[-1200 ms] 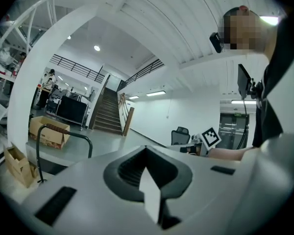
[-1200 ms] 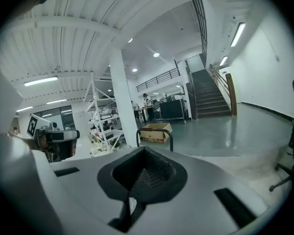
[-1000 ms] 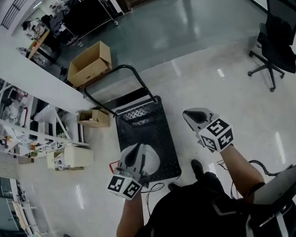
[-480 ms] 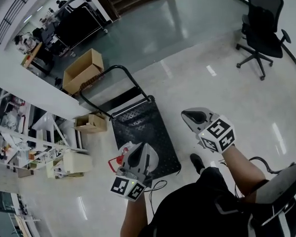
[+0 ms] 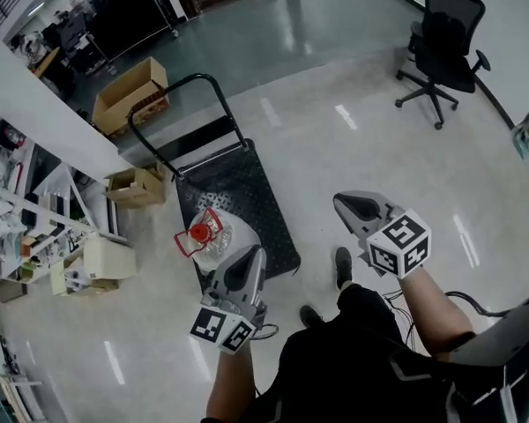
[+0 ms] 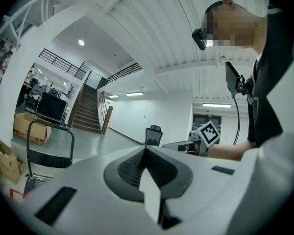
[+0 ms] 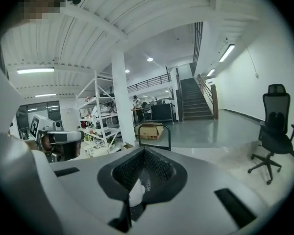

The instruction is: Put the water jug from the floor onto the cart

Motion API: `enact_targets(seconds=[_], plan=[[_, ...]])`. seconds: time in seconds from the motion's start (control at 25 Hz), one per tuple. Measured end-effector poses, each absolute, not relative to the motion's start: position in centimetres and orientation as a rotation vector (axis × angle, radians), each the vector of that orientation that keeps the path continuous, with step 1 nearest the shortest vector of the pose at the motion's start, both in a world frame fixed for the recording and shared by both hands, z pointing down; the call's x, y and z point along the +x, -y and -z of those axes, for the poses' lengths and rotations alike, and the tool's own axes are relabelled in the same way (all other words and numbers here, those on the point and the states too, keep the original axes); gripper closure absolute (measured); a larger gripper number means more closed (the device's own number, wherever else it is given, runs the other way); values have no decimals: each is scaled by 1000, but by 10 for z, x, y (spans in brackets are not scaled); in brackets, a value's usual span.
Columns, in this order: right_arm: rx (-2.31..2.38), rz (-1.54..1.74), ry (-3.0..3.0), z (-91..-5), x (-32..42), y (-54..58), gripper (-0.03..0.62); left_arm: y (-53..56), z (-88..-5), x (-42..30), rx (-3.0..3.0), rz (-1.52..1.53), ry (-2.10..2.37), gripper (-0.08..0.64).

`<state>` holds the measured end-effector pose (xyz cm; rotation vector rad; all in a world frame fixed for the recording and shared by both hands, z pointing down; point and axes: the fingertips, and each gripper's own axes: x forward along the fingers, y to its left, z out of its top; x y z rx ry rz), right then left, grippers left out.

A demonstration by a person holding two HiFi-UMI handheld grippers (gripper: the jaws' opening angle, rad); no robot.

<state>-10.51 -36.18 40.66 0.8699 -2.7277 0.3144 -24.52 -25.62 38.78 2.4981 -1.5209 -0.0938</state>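
Polished pale floor [image 5: 379,148] spreads all round. The left gripper [image 5: 254,256] and right gripper [image 5: 342,204] are both closed and empty. Just past the left one, the water jug [image 5: 207,236] stands at the cart's [image 5: 256,192] near left edge; whether on it or beside it is unclear. This looks like the approach. Next the jaws must open and flank the jug.

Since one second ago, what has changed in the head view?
The view swung: the cart and office chair now sit further left in it, and the water jug with its red cap has appeared at the cart's left edge. The left gripper and right gripper stay shut and empty.
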Motion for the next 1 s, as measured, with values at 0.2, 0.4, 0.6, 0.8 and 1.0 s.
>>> enact_targets(seconds=[0.2,0.4,0.6,0.8,1.0], plan=[[893,-286,2720,-392,-87,312,590,214,-371,-231,2556,105,1493,560],[899,-269,2730,-384,-73,283,589,186,-358,-215,2582,109,1495,560],[886,-258,2777,-374,-47,249,591,158,-348,-189,2582,85,1536,560],[876,-234,2834,-360,5,212,589,124,-338,-140,2552,62,1600,560],[824,-209,2874,-364,62,157,589,73,-338,-84,2523,-9,1644,560]])
